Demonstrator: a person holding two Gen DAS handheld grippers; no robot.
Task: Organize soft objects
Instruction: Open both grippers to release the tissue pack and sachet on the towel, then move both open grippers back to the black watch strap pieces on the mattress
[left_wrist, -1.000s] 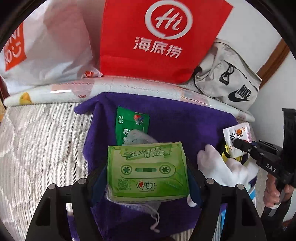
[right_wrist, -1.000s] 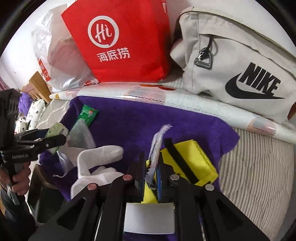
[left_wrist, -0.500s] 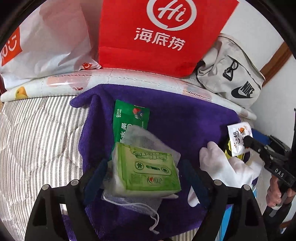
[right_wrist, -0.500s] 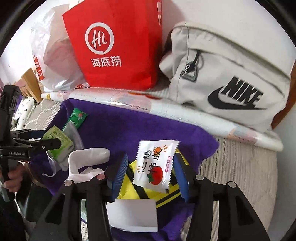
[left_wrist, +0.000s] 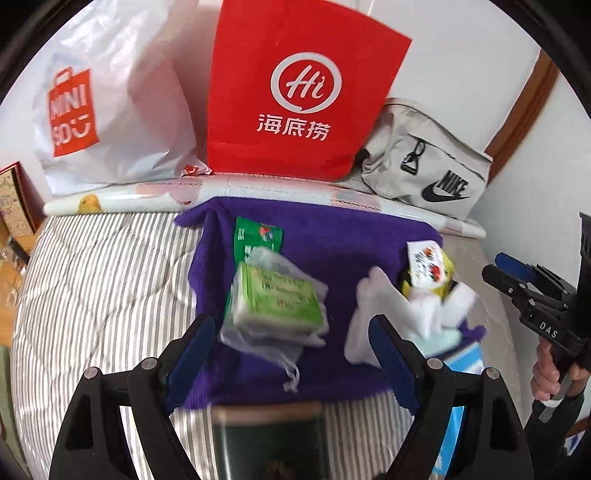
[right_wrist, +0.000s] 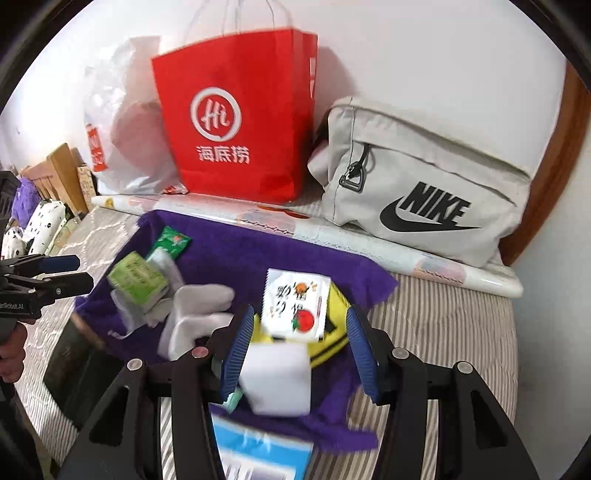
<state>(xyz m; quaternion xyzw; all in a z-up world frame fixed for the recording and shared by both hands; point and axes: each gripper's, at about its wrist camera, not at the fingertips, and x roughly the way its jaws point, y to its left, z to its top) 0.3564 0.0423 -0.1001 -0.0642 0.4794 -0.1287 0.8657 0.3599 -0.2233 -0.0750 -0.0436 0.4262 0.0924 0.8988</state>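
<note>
A purple towel (left_wrist: 332, 236) lies on the striped mattress. On it rest a green tissue pack (left_wrist: 277, 299) on a mesh pouch, a green sachet (left_wrist: 258, 236), white socks (left_wrist: 373, 306), and a white snack packet (right_wrist: 293, 302) on a yellow pouch (right_wrist: 334, 332). My left gripper (left_wrist: 291, 350) is open and empty, pulled back from the tissue pack. My right gripper (right_wrist: 301, 347) is open and empty, just behind the snack packet; it also shows in the left wrist view (left_wrist: 517, 280).
A red paper bag (left_wrist: 295, 92), a white plastic bag (left_wrist: 110, 110) and a grey Nike bag (right_wrist: 417, 195) stand along the wall. A white sponge block (right_wrist: 275, 376) and a blue box (right_wrist: 258, 454) lie near the right gripper. A dark box (left_wrist: 269, 439) lies below the left gripper.
Both grippers opened and drew back. The left let go of the tissue pack onto the mesh pouch; the right let go of the snack packet onto the yellow pouch.
</note>
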